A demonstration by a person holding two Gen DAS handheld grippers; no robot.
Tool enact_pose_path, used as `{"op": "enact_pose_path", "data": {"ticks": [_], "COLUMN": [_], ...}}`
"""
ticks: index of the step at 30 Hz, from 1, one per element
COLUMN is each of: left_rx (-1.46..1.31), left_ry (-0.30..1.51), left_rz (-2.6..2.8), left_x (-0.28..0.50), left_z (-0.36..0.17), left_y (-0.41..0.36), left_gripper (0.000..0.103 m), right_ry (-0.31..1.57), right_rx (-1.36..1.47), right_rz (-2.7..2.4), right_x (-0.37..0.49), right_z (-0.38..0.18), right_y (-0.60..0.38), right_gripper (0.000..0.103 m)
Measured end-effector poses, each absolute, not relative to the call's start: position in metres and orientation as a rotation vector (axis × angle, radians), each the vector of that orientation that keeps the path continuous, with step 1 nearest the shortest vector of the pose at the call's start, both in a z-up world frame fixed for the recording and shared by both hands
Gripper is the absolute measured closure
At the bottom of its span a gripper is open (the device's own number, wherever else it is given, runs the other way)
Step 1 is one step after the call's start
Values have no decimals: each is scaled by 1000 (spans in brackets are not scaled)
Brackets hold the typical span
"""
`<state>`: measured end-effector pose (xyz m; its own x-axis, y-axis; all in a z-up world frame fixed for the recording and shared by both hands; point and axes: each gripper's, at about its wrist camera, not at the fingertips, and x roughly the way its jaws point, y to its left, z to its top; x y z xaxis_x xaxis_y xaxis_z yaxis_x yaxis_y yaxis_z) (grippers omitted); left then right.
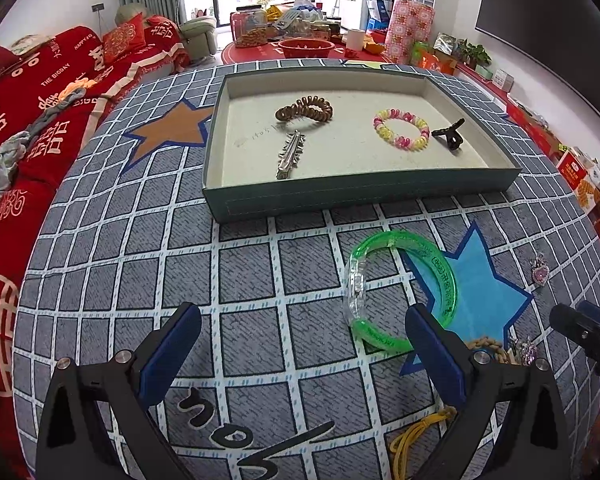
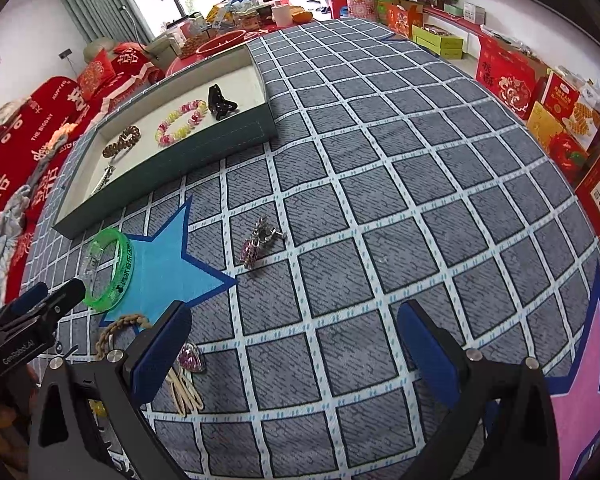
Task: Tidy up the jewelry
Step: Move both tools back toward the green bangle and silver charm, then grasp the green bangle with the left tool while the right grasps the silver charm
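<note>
Yellow cord (image 1: 416,436) and a beaded loop (image 1: 488,348) lie partly hidden behind the left hand-held gripper (image 1: 302,344), fingers spread and empty. Tray (image 1: 340,196): brown coil tie (image 1: 305,109), metal clip (image 1: 290,156), pink-yellow bracelet (image 1: 401,129), black claw clip (image 1: 449,136). Green bangle (image 1: 400,292) lies on the rug just outside; right hand-held gripper (image 2: 296,344) likewise spread, empty.

Grey checked cloth (image 1: 260,280) with printed stars, spread as the carrying surface. Resting directly on it: a shallow tray (image 1: 360,194) at the far side, a green bangle (image 1: 446,280) partly on the blue star (image 1: 484,292), a pink pendant (image 1: 540,272), a beaded loop (image 2: 120,326), pale hair clips (image 2: 186,394), a yellow cord (image 1: 412,444).
</note>
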<state>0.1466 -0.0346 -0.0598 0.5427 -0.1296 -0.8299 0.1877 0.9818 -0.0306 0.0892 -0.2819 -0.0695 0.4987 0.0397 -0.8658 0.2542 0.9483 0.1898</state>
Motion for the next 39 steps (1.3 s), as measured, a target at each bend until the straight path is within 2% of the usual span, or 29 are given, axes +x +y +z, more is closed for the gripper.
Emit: {"op": "enact_pose_path", "data": {"ticks": [8,9,11,16,17,19,20,22,23,24,34,39], "left_rx": [108,119,127,116,115,125,129,144,147,155,112,77], "left_ry": [982,985,1001,992,990,985,982,974,973,971,956,943], "left_rz": [-198,-193,-194,-228,-239,-257,-267,-284,-291,-296,-321,-334], "left_x": [154,155,157,158,158,157,156,155,154,154,144,142], "left_z": [-64,-66,-70,-70,-70,-68,-68,-67,-66,-66,-54,-43], "left_y": [-46,-48,-50,-53,-54,-57,-59,-63,-64,-66,-53,-45], "left_gripper": [0,4,5,20,28,42,47,65,70,80,80,80], "right_ry": [1045,1046,1047,1038,1037,1032,1030,1029,1027,1026,1000,990], "right_rx": [174,154,120,75,73,69,68,66,66,71,372,403], "right_rz": [-153,-159,-163,-160,-157,-154,-153,-149,-146,-143,-3,14], "right_x": [113,116,120,126,126,127,127,128,128,128,109,104], "right_z": [-70,-71,-71,-71,-71,-70,-69,-68,-68,-68,-66,-59], "right_y": [-264,-262,-257,-250,-249,-249,-249,-248,-249,-249,-291,-297], "right_gripper": [22,24,27,40,42,58,61,77,79,90,92,92]}}
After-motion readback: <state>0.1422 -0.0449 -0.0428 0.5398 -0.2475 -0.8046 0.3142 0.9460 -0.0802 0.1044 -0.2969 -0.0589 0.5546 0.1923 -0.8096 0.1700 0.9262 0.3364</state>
